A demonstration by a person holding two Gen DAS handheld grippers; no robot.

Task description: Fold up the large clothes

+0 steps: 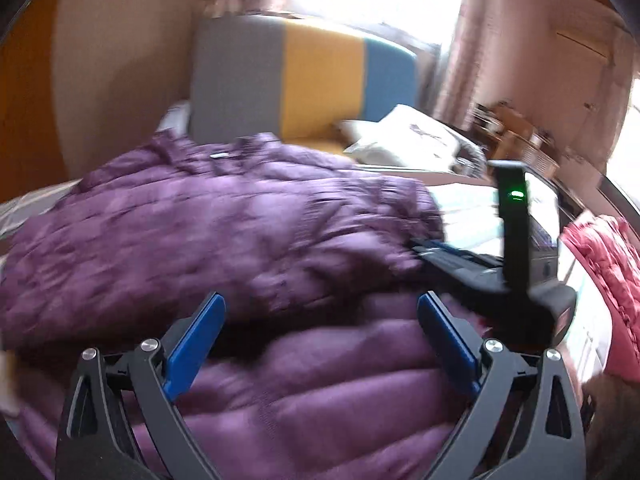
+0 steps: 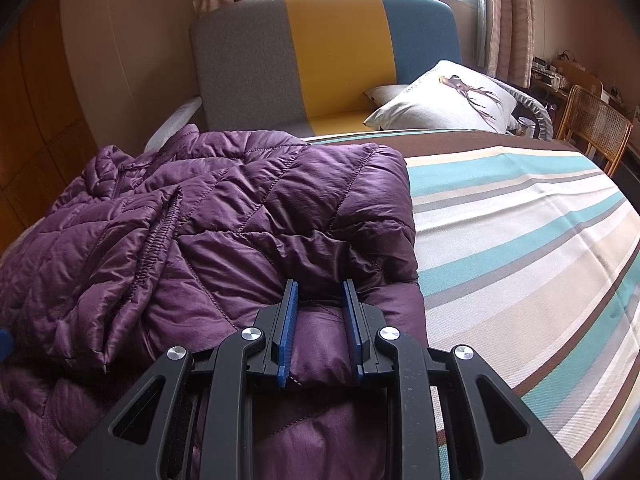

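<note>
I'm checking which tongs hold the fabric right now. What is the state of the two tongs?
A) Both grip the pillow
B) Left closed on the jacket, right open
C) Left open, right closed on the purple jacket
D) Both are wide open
C: the left tongs are spread wide above the purple jacket, while the right tongs pinch a fold of it.

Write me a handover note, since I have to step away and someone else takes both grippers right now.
Left gripper: open, above the purple down jacket, gripping nothing.
Right gripper: shut on a bunched fold at the jacket's right edge.
Jacket lies on the left side of the striped bed, one sleeve laid across the body, near part doubled over.
A pink garment lies at the far right.
Left to do: probably finish and flatten this fold; the pink one looks unfolded.
</note>
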